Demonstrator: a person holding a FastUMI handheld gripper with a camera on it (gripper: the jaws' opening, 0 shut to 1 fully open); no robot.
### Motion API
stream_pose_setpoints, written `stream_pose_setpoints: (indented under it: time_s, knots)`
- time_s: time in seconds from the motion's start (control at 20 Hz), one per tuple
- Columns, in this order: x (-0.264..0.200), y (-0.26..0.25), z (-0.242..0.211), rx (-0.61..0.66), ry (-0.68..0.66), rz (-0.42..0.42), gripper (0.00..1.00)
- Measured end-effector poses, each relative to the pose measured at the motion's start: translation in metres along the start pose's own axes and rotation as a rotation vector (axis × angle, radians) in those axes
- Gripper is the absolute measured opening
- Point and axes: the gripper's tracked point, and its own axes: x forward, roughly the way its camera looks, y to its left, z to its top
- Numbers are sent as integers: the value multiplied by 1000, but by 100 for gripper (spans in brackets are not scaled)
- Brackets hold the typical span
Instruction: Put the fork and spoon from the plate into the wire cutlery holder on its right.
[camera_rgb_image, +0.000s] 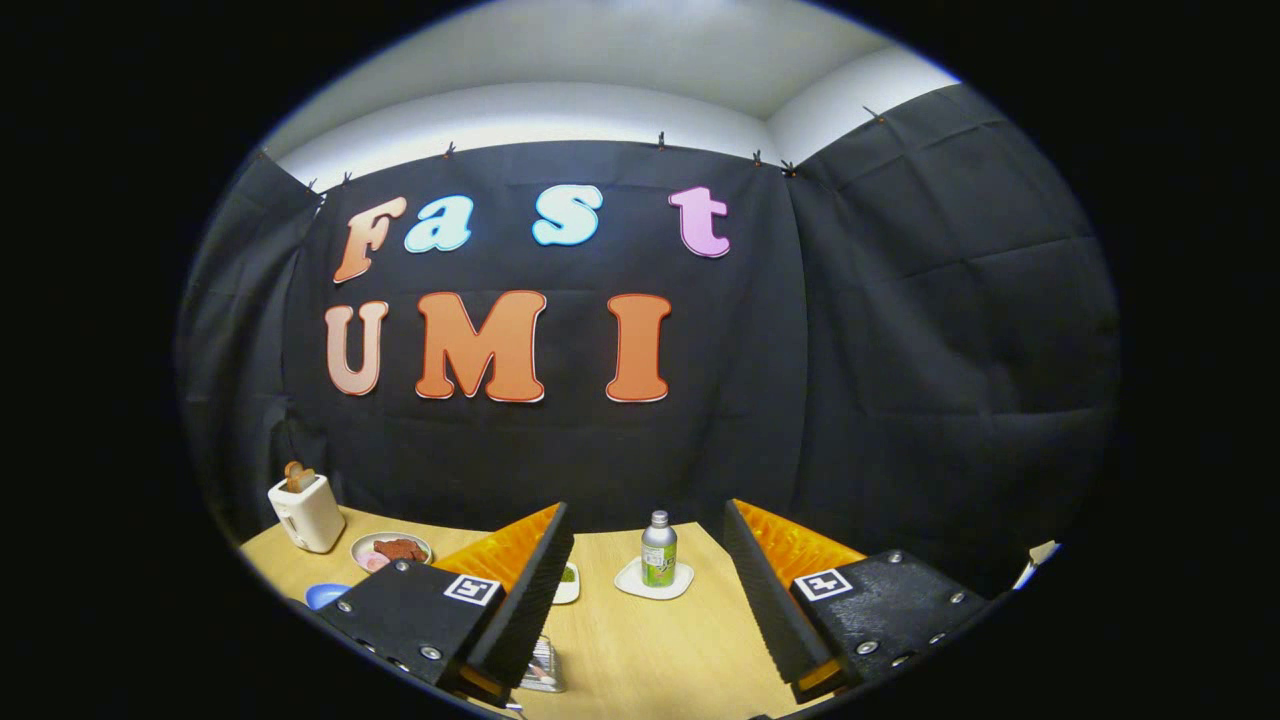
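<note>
The claw (648, 600) hangs level, its 2 fingers spread wide, gripping nothing.

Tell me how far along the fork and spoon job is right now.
Nothing looks done yet. The gripper hangs above the light wooden table with its jaws open and empty, no cutlery between them. Beyond them stands a small silver and green bottle on a white coaster; a white toaster sits off to the left. Picking up the fork and spoon and placing both in the holder remains.
</note>
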Motion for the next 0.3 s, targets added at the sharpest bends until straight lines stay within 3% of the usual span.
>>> stream_pose_setpoints:
  time_s: [0.3]
  knots:
    - [14, -42, -55, 65, 40, 49, 93]
